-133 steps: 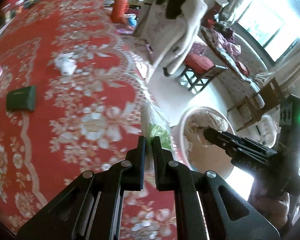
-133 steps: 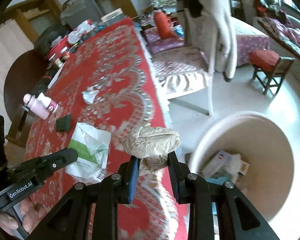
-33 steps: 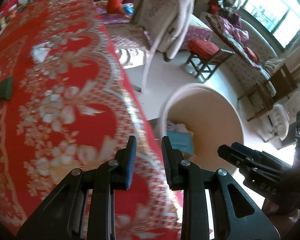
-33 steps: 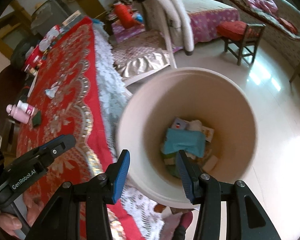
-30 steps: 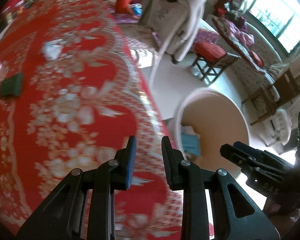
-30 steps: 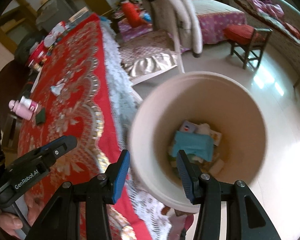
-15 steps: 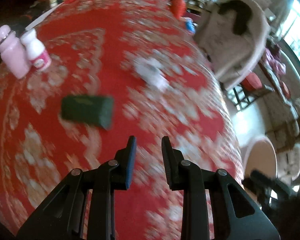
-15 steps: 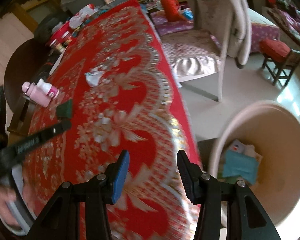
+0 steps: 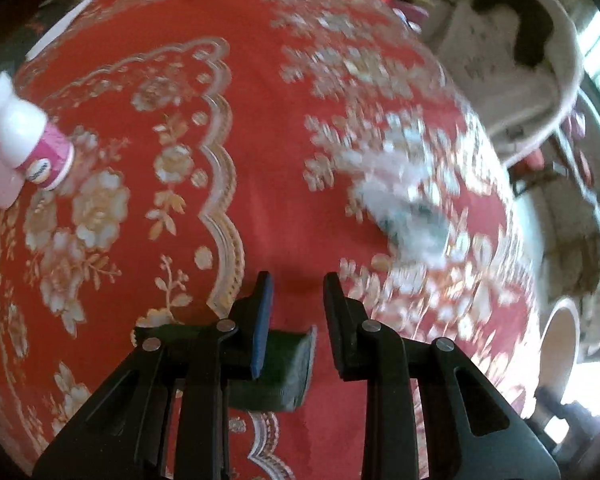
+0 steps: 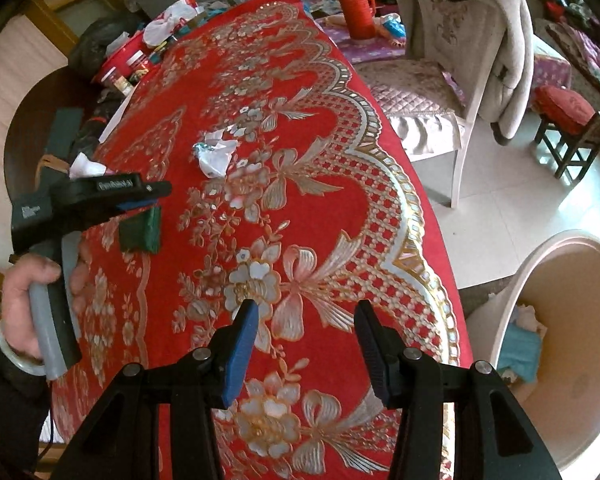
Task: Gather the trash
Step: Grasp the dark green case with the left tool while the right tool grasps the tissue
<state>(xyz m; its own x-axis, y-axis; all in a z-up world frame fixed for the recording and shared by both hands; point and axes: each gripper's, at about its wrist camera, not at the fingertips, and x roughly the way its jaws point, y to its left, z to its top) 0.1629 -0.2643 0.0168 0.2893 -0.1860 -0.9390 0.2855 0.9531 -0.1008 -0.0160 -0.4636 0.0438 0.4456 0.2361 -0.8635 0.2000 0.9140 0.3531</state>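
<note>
A crumpled white wrapper (image 10: 216,156) lies mid-table on the red flowered cloth; in the left wrist view the wrapper (image 9: 404,204) is blurred, ahead and to the right. A dark green box (image 9: 284,364) lies on the cloth just under my left gripper (image 9: 296,292), whose jaws stand a little apart with nothing pinched. From the right wrist view, the left gripper (image 10: 156,196) hovers right over the green box (image 10: 140,228), held by a hand (image 10: 32,280). My right gripper (image 10: 306,320) is open and empty over the cloth's near part. The beige bin (image 10: 512,300) stands on the floor at right, with trash inside.
A pink and white bottle (image 9: 24,148) stands at the table's left side. A chair (image 10: 428,80) draped with a pale coat stands beside the table's right edge. Clutter and a red tin (image 10: 124,60) fill the far end. A red stool (image 10: 572,120) stands further right.
Both grippers have swung from over the bin back across the table. The left one now sits above the green box. Neither holds the trash carried earlier.
</note>
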